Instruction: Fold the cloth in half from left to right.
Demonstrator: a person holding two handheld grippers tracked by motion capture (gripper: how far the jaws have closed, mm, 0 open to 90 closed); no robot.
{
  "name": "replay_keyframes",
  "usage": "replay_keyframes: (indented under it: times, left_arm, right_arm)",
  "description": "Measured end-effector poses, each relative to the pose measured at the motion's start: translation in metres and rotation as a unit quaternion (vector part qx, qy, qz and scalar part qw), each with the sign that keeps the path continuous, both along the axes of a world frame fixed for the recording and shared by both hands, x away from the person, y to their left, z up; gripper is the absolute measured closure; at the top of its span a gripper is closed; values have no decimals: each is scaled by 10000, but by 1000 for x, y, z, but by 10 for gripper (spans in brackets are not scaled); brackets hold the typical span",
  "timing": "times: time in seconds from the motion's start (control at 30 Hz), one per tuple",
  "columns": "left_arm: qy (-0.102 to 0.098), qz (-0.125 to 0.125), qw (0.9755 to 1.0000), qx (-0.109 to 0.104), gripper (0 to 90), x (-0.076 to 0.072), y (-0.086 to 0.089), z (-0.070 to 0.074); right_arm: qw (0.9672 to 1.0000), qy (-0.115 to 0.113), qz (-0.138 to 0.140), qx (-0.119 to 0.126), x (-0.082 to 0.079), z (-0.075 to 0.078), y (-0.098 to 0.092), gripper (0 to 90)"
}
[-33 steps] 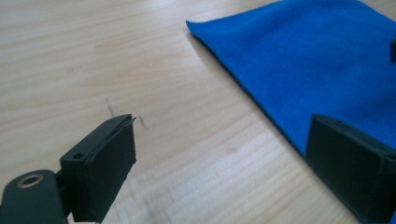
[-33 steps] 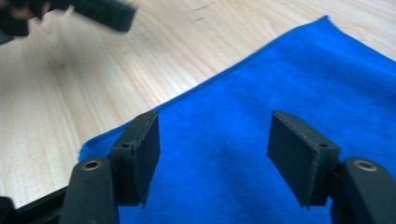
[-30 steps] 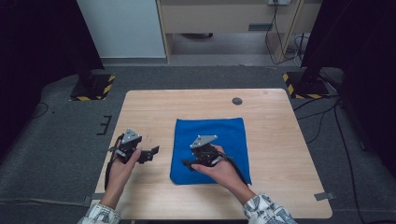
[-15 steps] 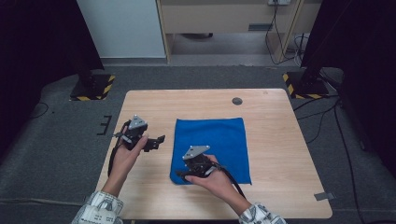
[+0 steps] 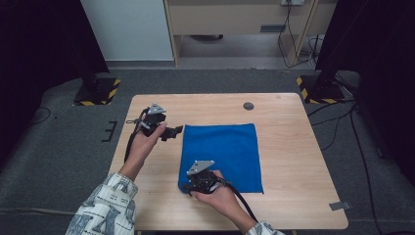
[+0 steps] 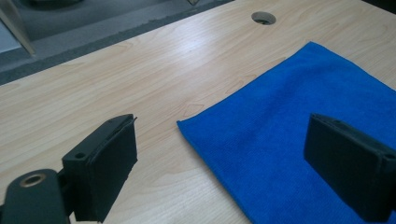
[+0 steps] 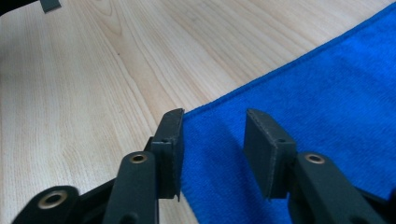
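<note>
Cloth point(image 5: 222, 154): one, blue, flat on the table point(image 5: 293, 147) mid-right; judged soft, light, limp, best pinched at a corner. Right gripper point(image 7: 212, 140), jaws just narrowing, straddles its near-left corner, not pinching. Left gripper point(image 6: 224, 154) wide apart over the far-left corner, holding nothing.

Table point(image 5: 293, 147): we note a light wood-grain top, rectangular with rounded corners, standing on grey carpet.
Cable hole point(image 5: 248, 105): we see a small dark round port set in the top near the far edge, right of centre.
Cloth point(image 5: 230, 152): a blue cloth lies flat and spread on the top, about mid-table; its near left corner sits close to the near edge.
Tape point(image 5: 339, 205): we record a small grey strip stuck at the near right corner.
</note>
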State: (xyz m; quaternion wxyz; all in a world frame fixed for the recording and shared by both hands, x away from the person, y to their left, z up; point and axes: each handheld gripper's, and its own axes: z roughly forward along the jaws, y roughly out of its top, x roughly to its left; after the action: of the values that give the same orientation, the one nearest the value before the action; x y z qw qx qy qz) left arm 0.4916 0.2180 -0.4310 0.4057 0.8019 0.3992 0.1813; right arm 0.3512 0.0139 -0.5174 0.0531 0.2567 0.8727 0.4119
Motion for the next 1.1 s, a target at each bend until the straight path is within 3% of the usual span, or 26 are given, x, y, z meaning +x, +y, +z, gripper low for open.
replay_keyframes:
  times: [0.1, 0.23, 0.43, 0.53, 0.67, 0.87, 1.03, 1.1]
  left_arm:
    - [77, 28, 10000, 52, 91, 2, -2, -3]
    - [151, 100, 9998, -73, 92, -1, 2, -13]
    - [202, 96, 9997, -38, 94, -3, 6, -25]
    - [225, 136, 9996, -43, 97, 0, 9, -28]
    - [249, 130, 9996, -58, 97, 1, 11, -29]
    - [275, 44, 9996, -83, 97, 0, 7, -30]
    - [351, 4, 9993, -86, 100, 2, 1, -32]
    - [385, -6, 9992, -68, 100, 4, -1, -33]
  right_arm:
    - [9999, -58, -101, -26, -5, -3, -3, 641]
    - [9996, -192, -182, -87, -14, 0, -8, 725]
    - [9994, -290, -119, -118, -21, 0, -4, 755]
    - [9995, -286, -108, -49, -22, -3, 4, 708]
    - [9994, -288, -160, -42, -22, -7, 16, 557]
    - [9991, -348, -225, -132, -25, -11, 26, 471]
    - [9981, -426, -289, -352, -23, -13, 31, 567]
    - [9981, -426, -321, -312, -21, -14, 29, 715]
